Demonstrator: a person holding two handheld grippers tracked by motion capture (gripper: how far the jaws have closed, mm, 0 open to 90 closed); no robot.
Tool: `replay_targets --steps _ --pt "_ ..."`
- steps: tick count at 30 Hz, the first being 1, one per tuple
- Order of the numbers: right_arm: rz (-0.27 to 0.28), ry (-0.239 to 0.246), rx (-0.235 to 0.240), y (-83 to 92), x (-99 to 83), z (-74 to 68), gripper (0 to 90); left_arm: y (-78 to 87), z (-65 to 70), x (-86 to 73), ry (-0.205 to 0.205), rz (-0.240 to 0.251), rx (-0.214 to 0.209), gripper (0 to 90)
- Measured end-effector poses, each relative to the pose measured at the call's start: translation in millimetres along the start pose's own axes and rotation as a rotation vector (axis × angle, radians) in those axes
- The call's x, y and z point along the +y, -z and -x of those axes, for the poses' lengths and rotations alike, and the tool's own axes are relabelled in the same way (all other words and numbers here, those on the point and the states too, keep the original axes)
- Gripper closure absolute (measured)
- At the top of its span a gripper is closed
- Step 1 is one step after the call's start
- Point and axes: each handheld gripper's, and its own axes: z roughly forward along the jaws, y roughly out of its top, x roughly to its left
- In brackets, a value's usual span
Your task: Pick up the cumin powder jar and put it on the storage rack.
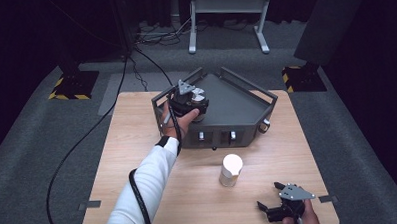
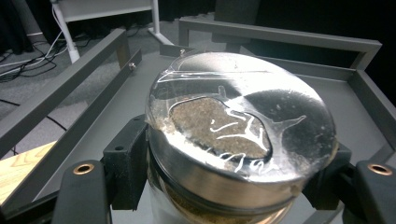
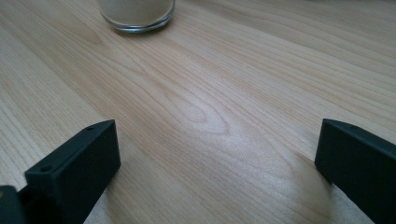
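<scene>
Left tongs clamped on upright steel-lidded spice jar, axis vertical, over near-left corner of grey tray. Right tongs gape empty, resting on surface well short of tray, beyond white-capped jar.

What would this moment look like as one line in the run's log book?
left tool: shut on jar, over grey tray | right tool: open, low over table | second jar: standing on table

Looked like brown powder in a clear jar with silver rim, dark grey tray, pale wood-grain table.
</scene>
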Motion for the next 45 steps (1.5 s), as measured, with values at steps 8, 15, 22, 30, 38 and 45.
replay_targets --steps 8,15,22,30,38,45 --pt "0.000 0.000 0.000 0.0 0.0 0.0 0.0 -2.1 -0.4 -1.6 -0.004 -0.004 0.009 30.1" --pt "0.000 0.000 0.000 0.0 0.0 0.0 0.0 -2.9 -5.0 -5.2 0.012 0.005 -0.010 30.1" --pt "0.000 0.000 0.000 0.0 0.0 -0.1 0.0 -4.3 -10.5 -8.3 0.026 0.022 -0.020 26.6" --pt "0.000 0.000 0.000 0.0 0.0 0.0 0.0 4.8 -5.2 -5.6 0.015 0.015 0.028 5.2" --pt "0.000 0.001 0.000 0.0 -0.1 -0.1 0.0 24.7 -6.1 -8.3 -0.025 0.033 0.034 3.0" --pt "0.001 0.001 -0.001 0.0 -0.1 -0.2 0.0 47.2 -9.3 -17.6 -0.036 0.059 0.025 2.4"
